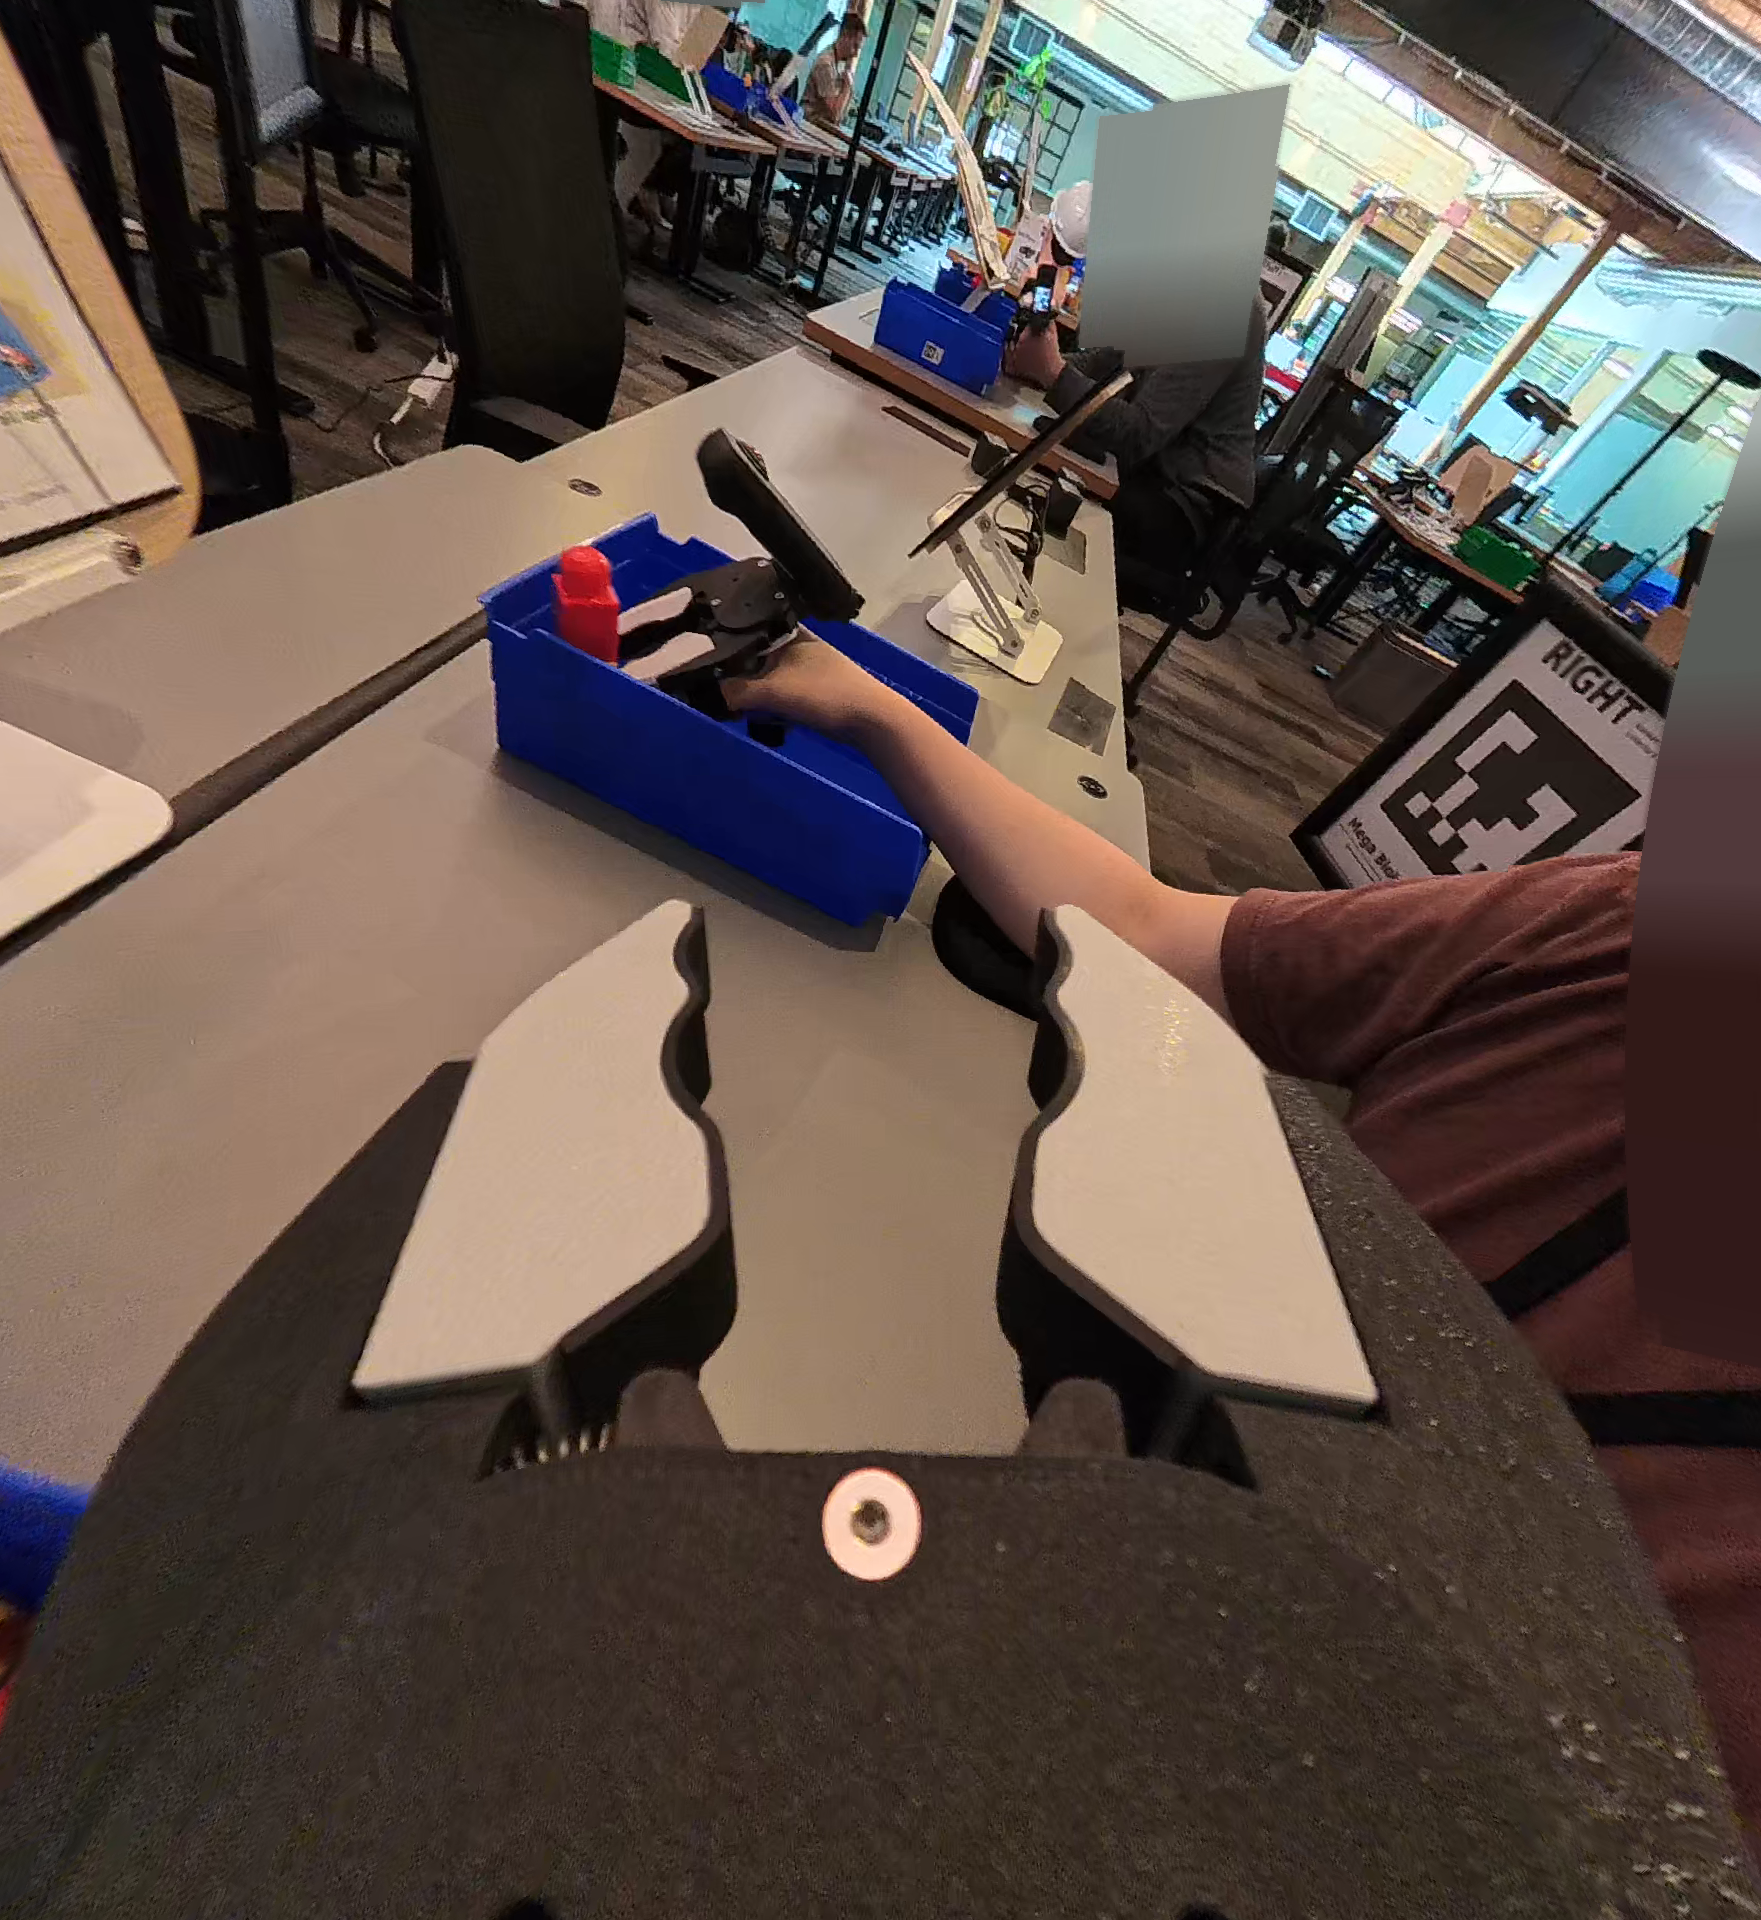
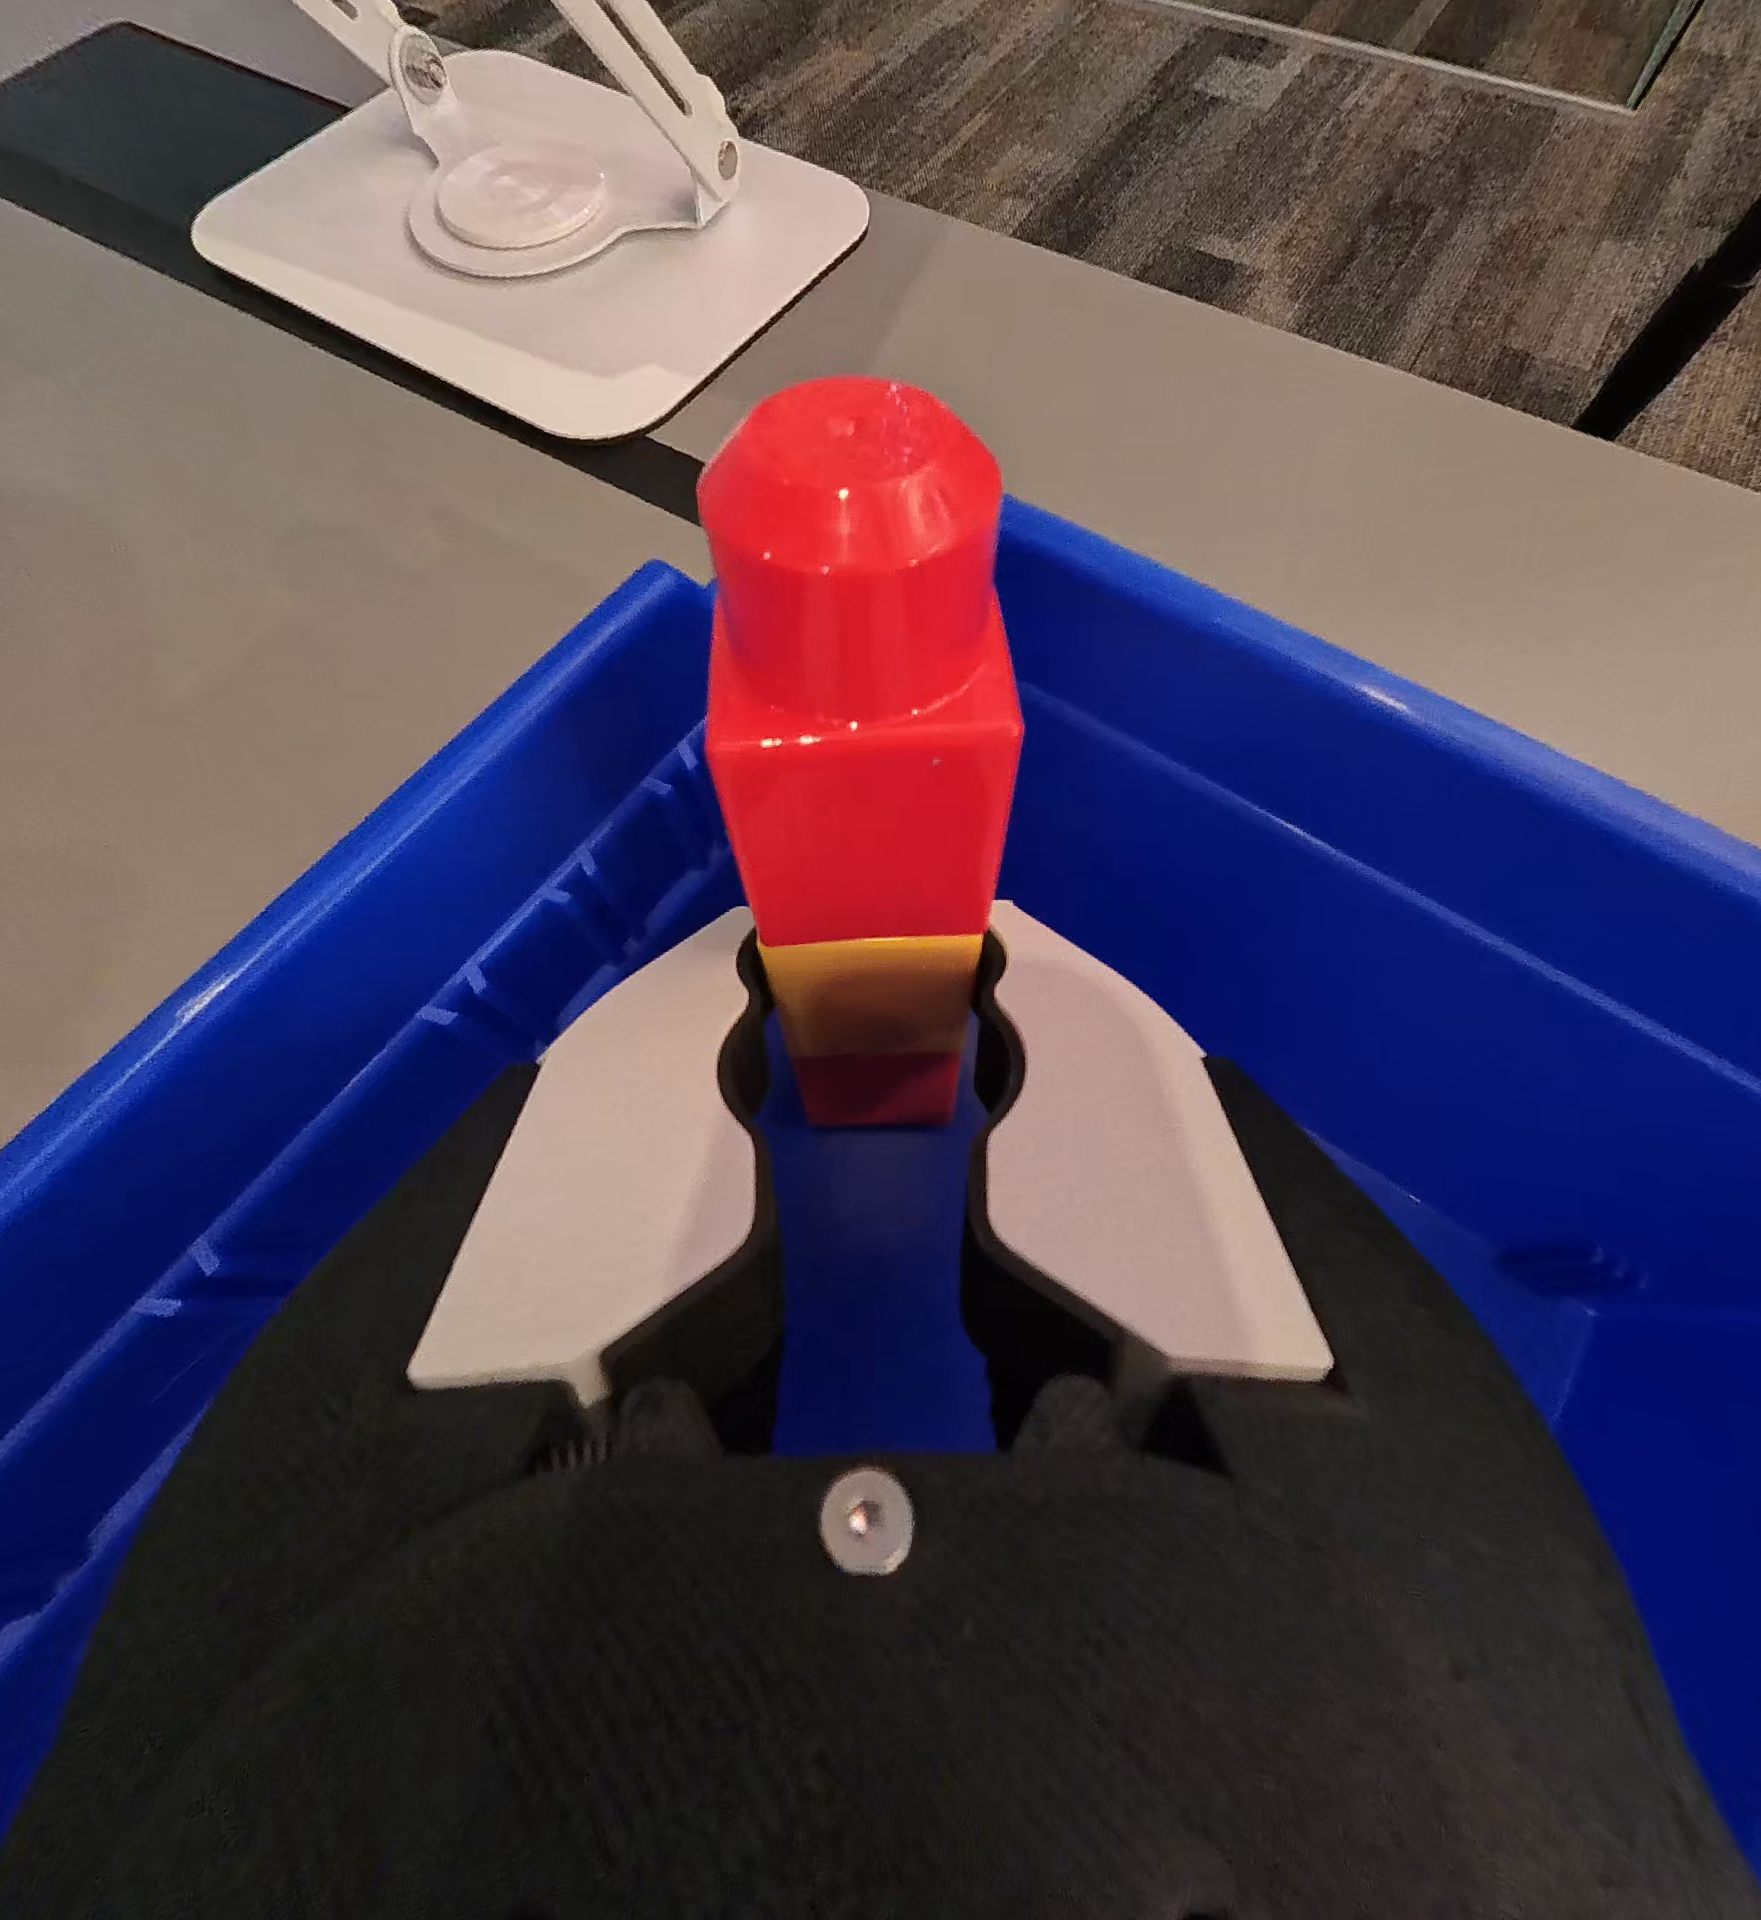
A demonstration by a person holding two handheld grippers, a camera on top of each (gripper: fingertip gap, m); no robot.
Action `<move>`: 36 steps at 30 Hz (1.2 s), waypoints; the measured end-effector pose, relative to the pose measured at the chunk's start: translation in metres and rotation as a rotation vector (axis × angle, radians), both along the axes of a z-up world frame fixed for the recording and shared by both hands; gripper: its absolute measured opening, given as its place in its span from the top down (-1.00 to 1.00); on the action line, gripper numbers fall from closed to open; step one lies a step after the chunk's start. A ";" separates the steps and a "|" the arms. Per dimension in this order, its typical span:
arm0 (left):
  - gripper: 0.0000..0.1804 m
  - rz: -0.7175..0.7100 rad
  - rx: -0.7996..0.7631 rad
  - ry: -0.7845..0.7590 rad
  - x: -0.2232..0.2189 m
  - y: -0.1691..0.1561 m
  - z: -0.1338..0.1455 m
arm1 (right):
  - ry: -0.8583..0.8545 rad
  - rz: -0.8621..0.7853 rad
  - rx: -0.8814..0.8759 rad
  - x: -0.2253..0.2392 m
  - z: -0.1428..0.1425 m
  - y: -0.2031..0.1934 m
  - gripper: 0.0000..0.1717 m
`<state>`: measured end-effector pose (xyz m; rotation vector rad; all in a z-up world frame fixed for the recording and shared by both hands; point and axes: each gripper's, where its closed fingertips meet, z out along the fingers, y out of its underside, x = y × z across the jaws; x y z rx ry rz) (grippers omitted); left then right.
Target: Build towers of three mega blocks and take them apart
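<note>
Gripping a three-block tower (image 2: 860,831) by its yellow middle block (image 2: 871,987), right gripper (image 2: 868,971) inside blue bin (image 2: 1478,831), close to its end wall.
Left gripper (image 1: 871,935) spread, bare, over open grey table (image 1: 284,987).

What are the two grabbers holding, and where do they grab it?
The right gripper pinches the block tower by its yellow middle block, inside the blue bin. The left gripper is open, holding nothing.

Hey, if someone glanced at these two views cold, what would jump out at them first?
A three-block tower, red on yellow on red, stands in the blue bin, the right hand-held gripper clamped on its yellow middle block. The left hand-held gripper hovers open and empty over the grey table.
</note>
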<state>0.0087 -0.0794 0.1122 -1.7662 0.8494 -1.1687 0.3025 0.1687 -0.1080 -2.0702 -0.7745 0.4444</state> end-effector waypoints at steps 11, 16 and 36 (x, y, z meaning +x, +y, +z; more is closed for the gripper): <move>0.31 0.503 -0.027 0.532 -0.157 0.021 -0.066 | -0.110 0.043 -0.015 0.008 0.000 -0.009 0.28; 0.39 0.616 -0.128 0.637 -0.197 0.038 -0.098 | -0.127 0.023 0.014 0.019 0.024 -0.014 0.17; 0.50 -0.087 -0.249 0.785 -0.126 -0.006 -0.196 | -0.056 0.031 0.217 0.020 0.120 -0.043 0.16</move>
